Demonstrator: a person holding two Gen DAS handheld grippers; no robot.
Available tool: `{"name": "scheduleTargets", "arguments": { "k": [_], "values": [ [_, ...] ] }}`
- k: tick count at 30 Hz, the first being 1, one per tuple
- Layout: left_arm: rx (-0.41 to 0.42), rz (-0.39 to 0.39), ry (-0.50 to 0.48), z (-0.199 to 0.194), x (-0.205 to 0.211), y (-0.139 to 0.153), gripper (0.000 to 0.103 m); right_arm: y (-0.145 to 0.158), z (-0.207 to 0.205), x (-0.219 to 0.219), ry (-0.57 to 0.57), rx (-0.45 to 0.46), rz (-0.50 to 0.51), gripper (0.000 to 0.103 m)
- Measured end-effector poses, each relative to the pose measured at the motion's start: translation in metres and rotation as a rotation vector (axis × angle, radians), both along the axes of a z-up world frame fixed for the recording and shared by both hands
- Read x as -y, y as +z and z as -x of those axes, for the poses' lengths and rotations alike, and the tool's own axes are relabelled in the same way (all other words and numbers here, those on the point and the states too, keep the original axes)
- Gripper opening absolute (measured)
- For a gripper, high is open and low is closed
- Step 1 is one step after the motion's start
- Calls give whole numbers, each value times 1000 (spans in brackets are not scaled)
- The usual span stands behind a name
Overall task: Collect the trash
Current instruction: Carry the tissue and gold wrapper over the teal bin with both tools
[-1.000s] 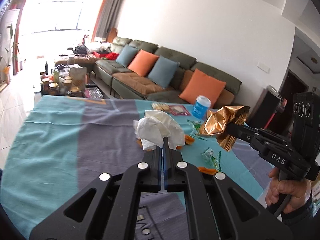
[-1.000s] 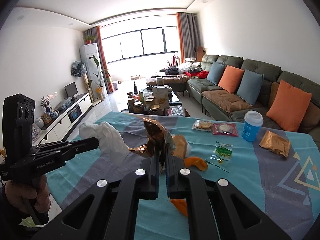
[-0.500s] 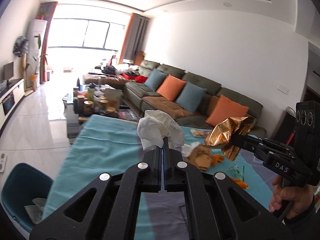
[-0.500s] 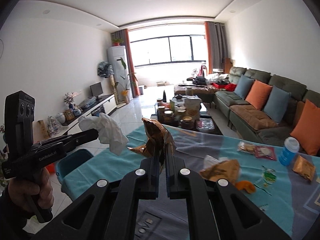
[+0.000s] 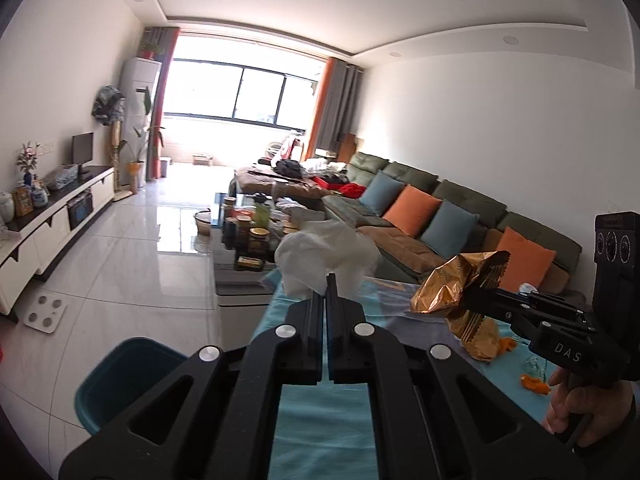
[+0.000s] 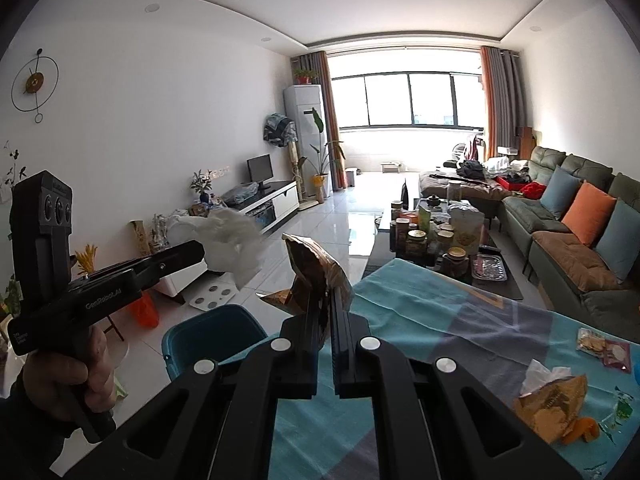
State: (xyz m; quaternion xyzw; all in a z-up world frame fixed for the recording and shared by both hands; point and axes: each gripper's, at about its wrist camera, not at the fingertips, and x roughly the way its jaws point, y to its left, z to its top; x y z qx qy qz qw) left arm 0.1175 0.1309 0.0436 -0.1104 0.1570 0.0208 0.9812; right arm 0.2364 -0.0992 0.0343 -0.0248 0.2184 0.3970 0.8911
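Your left hand-held gripper (image 5: 327, 280) is pinching a tissue (image 5: 324, 256); your right hand-held gripper (image 6: 327, 300) is clamping a gold wrapper (image 6: 314, 272). Both are hanging in the air near the table's (image 6: 440, 320) end, close to the teal bin (image 6: 212, 336) on the floor. They are looking light, soft and crumpled, so you are gripping folds, not loose edges. More wrappers (image 6: 552, 400) and peel (image 6: 584, 428) are lying on the table; nothing is blocking the bin.

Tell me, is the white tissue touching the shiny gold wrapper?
Apart. In the right wrist view, floor shows between the white tissue and the gold wrapper.
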Motion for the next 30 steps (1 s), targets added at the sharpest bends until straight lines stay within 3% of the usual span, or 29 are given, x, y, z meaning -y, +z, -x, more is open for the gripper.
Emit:
{"name": "scheduleTargets", "arguments": {
  "k": [6,16,24,30],
  "values": [
    [-14,-9,91,24,-43,1,1,0,-5,-45,96,-29,-5,4],
    [-102,7,228,60,-128,-33,1,-22,-11,-144,278,-104,66,4],
    [-205,39,277,65,-161,-81,1,-58,-15,-210,364,-202,183,4],
    [-310,64,304,33,-174,-129,1,-92,-23,-241,386,-279,276,4]
  ]
}}
